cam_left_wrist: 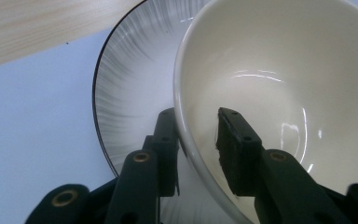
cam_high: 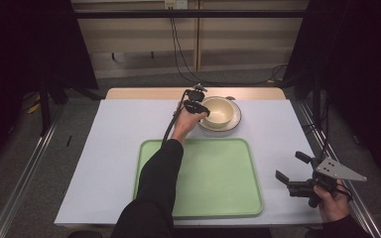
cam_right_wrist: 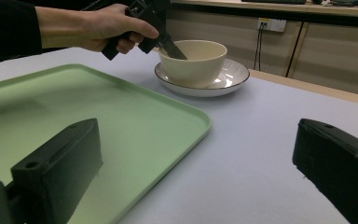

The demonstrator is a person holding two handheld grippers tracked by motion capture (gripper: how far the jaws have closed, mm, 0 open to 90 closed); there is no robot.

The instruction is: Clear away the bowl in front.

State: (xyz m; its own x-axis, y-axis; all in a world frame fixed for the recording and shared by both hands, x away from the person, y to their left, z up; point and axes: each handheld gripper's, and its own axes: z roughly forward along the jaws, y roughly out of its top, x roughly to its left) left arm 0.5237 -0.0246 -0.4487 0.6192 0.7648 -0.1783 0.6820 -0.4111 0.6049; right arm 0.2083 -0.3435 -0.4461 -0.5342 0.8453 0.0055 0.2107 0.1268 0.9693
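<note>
Left gripper [cam_high: 202, 110] is at the far side of the counter [cam_high: 109, 148], its jaws straddling the near rim of the cream bowl [cam_high: 218, 111], one inside, one outside. In the left gripper view the outer jaw hugs the wall, while the inner one seems a hair off it, so a firm pinch is hard to call. The bowl sits on a white plate with a dark rim [cam_left_wrist: 121, 93], just beyond the green tray [cam_high: 218, 178]. Right gripper [cam_high: 297, 182] hangs off to the counter's right edge, jaws spread wide, holding nothing.
</note>
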